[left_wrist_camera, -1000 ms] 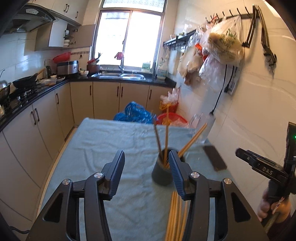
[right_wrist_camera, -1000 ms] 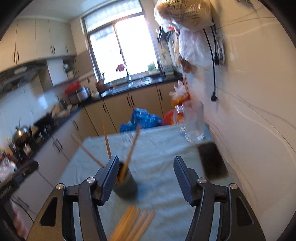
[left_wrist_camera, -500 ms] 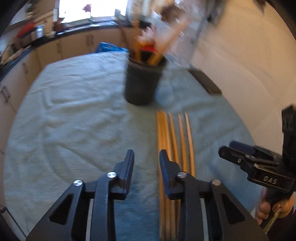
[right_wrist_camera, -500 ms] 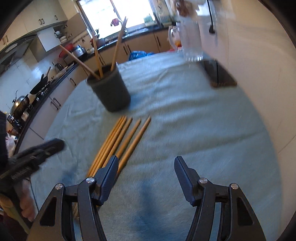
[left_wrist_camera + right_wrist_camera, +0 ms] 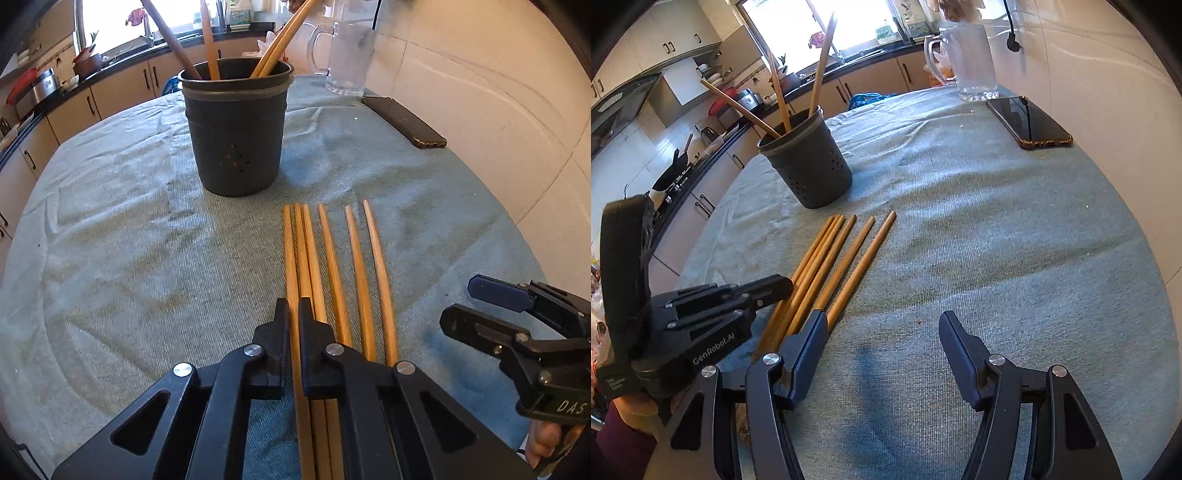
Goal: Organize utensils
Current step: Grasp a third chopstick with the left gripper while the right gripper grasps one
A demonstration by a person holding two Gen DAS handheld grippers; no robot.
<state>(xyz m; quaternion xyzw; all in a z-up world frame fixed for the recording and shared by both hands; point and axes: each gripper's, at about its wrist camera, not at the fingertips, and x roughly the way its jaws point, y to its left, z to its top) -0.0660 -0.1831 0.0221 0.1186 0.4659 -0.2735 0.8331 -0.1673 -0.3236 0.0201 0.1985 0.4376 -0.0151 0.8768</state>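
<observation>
Several wooden chopsticks (image 5: 334, 266) lie side by side on the blue-grey cloth, also in the right wrist view (image 5: 846, 258). A dark grey perforated holder (image 5: 236, 136) stands behind them with several chopsticks in it; it also shows in the right wrist view (image 5: 809, 166). My left gripper (image 5: 293, 314) is down at the cloth, shut on the leftmost chopstick (image 5: 290, 258). It shows from the side in the right wrist view (image 5: 775, 286). My right gripper (image 5: 882, 328) is open and empty, low over the cloth right of the chopsticks, and shows in the left wrist view (image 5: 465, 302).
A black phone (image 5: 402, 122) lies at the far right of the cloth (image 5: 110, 240), by the tiled wall. A clear glass mug (image 5: 347, 55) stands behind it. Kitchen cabinets and a counter run along the left and back.
Both grippers came down from above the holder to the loose chopsticks. The left jaws went from wide open to shut on the leftmost chopstick. The right gripper stayed open.
</observation>
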